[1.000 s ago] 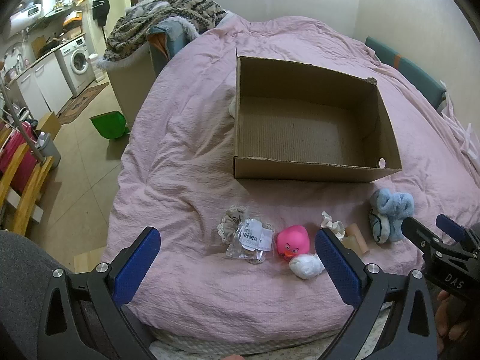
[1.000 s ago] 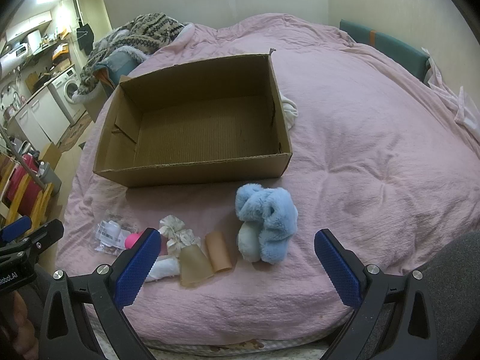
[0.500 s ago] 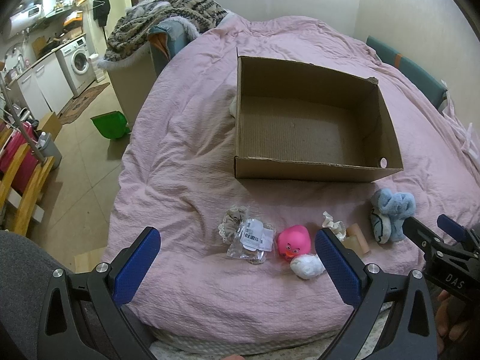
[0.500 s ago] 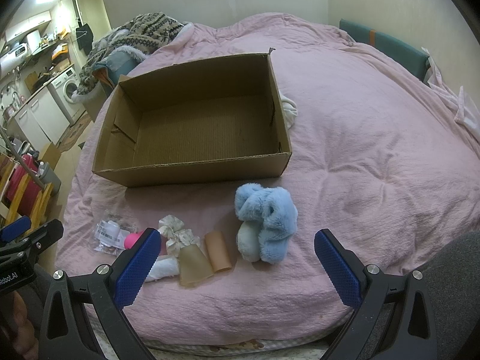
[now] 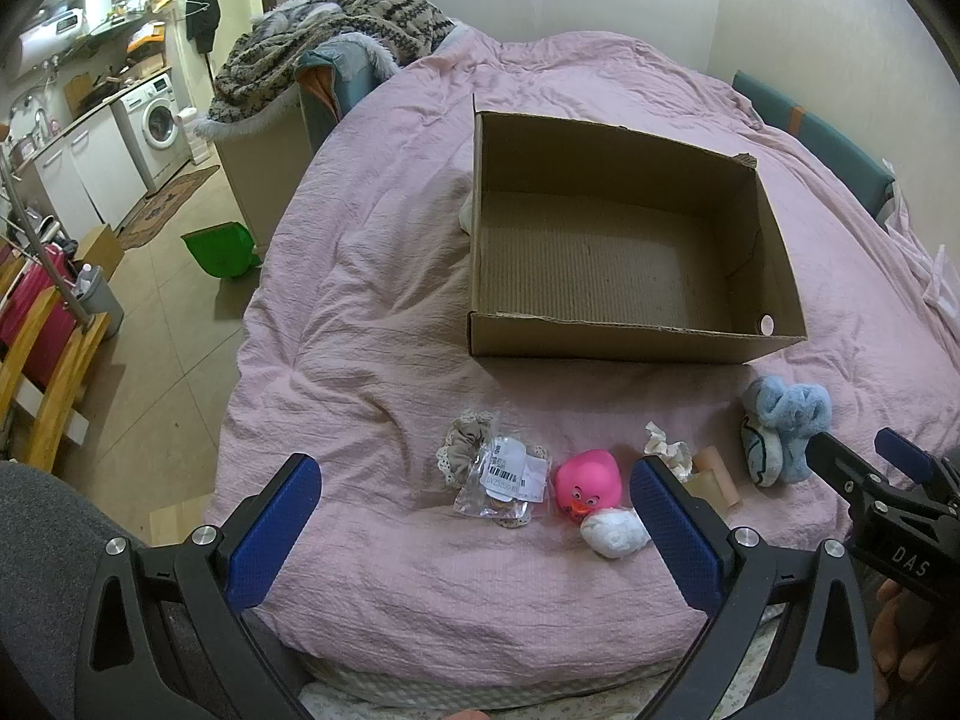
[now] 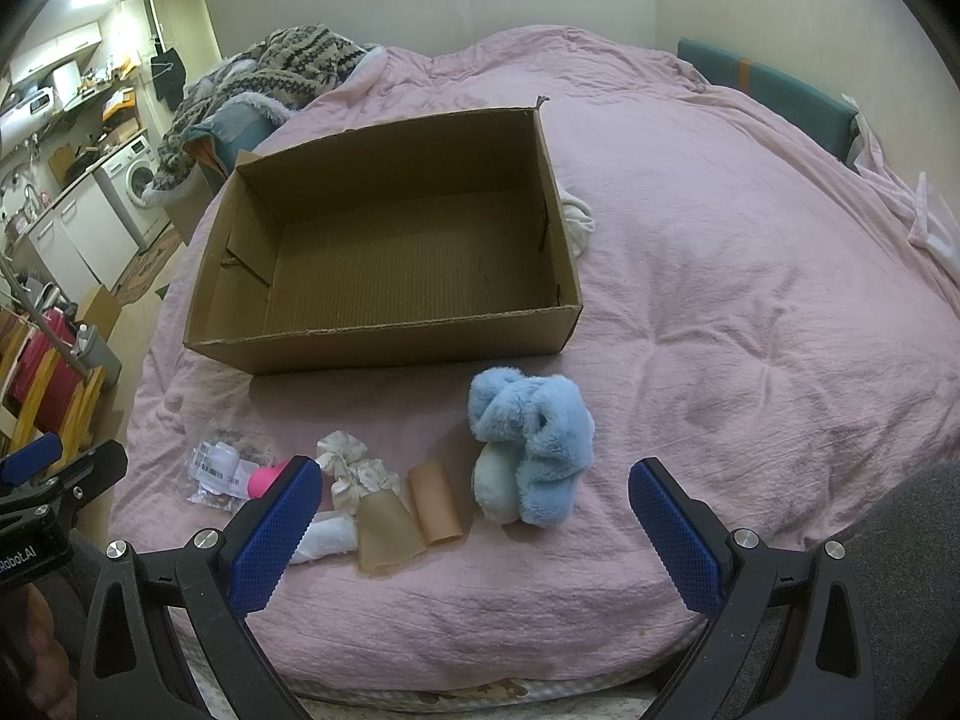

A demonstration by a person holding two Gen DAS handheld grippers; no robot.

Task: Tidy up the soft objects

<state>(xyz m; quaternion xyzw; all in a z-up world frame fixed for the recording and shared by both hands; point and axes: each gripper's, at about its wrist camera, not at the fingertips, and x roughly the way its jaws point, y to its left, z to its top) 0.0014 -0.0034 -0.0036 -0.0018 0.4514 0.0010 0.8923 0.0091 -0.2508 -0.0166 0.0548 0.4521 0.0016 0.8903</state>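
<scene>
An open, empty cardboard box [image 5: 630, 324] [image 6: 384, 348] sits on the pink bed. In front of it lies a row of small items: a bagged scrunchie [image 5: 501, 477] [image 6: 219, 468], a pink rubber duck [image 5: 587, 483] [image 6: 264, 479], a white soft ball [image 5: 615, 531], a cream scrunchie [image 6: 351, 462], two beige soft pieces [image 6: 408, 513], and a blue plush toy [image 5: 780, 435] [image 6: 528, 447]. My left gripper [image 5: 474, 531] is open and empty, near the bagged scrunchie and duck. My right gripper [image 6: 474, 531] is open and empty, in front of the plush.
The pink quilt [image 6: 750, 276] covers the whole bed. A pile of blankets [image 5: 336, 42] lies at the far left corner. A white cloth [image 6: 579, 219] lies beside the box. The bed's left edge drops to a floor with a green bin [image 5: 222, 249].
Both grippers have stayed nearly still, open and empty. The left view has shifted very slightly. Nothing on the bed has moved.
</scene>
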